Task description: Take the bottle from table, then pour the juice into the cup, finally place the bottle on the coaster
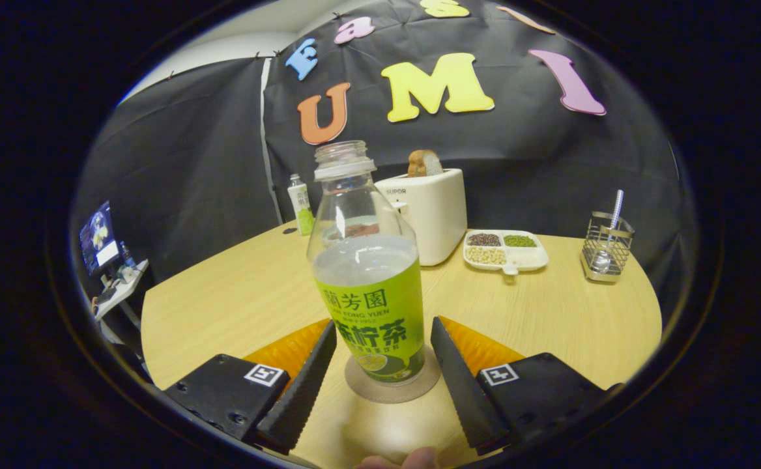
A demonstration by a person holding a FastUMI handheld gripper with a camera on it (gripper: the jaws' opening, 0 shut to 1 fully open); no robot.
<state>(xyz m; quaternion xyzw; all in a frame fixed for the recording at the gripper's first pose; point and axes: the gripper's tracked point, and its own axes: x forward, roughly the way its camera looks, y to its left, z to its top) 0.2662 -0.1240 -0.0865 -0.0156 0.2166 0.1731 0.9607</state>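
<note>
Near the front edge of the bench (582,312), the bottle (369,286) stands on the coaster (361,391); the hand-held gripper (384,352) flanks it, fingers spread wide. Placement looks complete; next move: straight withdrawal without tipping it.

The bottle (365,260), at the middle of the frame, is clear glossy plastic with a shiny printed sleeve. It stands on a round matt coaster (391,385) that looks like cork or board. The table (237,306) is pale wood-grain with a smooth satin finish. Spread apart either side of the bottle and clear of it, the gripper (384,339) has fingers (303,384) with ribbed, matt faces. Right of centre, the toaster (427,212) is smooth cream plastic and the divided dish (507,258) glossy white. At the right, the caddy (606,247) is shiny wire metal.
</note>
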